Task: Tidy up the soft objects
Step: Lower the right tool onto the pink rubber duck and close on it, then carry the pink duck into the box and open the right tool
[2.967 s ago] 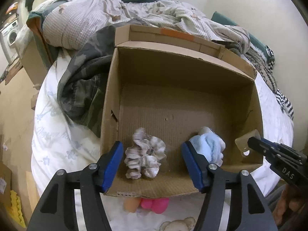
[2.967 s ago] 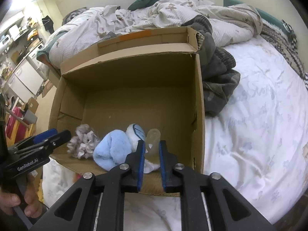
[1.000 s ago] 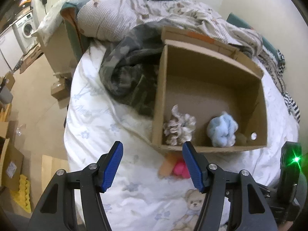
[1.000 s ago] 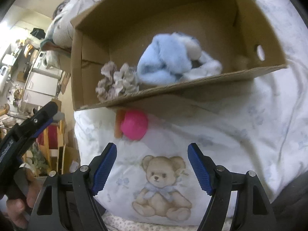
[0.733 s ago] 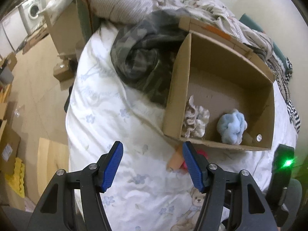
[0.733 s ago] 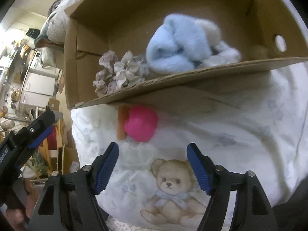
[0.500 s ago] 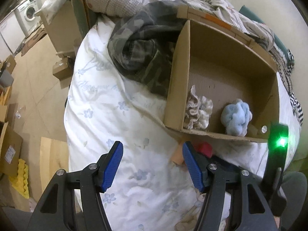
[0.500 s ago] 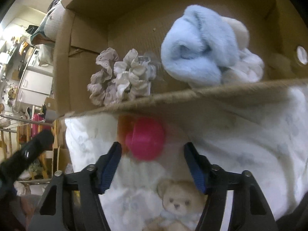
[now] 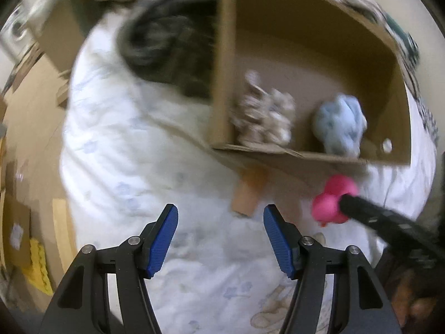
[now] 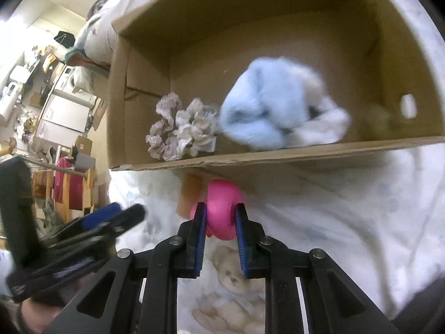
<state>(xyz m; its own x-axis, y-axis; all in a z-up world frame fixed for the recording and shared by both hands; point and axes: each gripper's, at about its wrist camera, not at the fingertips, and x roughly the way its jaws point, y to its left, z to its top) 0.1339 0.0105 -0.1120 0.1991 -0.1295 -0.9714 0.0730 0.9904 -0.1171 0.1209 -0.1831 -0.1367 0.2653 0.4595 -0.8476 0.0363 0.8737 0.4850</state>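
Observation:
A cardboard box [image 9: 225, 64] [image 10: 139, 89] lies on the white bed. Inside it are a grey-white scrunchie [image 9: 264, 117] [image 10: 180, 133] and a light blue fluffy bundle [image 9: 340, 123] [image 10: 267, 111]. My right gripper [image 10: 220, 220] is shut on a pink soft toy [image 10: 222, 208], just in front of the box; it also shows in the left wrist view [image 9: 332, 200]. An orange soft piece [image 9: 250, 192] [image 10: 189, 192] lies under the box's front edge. My left gripper [image 9: 219, 236] is open and empty, above the sheet near the orange piece.
A dark camouflage garment [image 9: 167, 41] lies left of the box. The white sheet [image 9: 125, 153] has a teddy bear print [image 10: 233, 278]. The floor with cardboard [image 9: 16, 222] is off the bed's left edge. Room furniture [image 10: 55, 105] stands at the far left.
My right gripper has closed on the pink toy. My left gripper has moved closer to the bed and toward the box front; it stays open.

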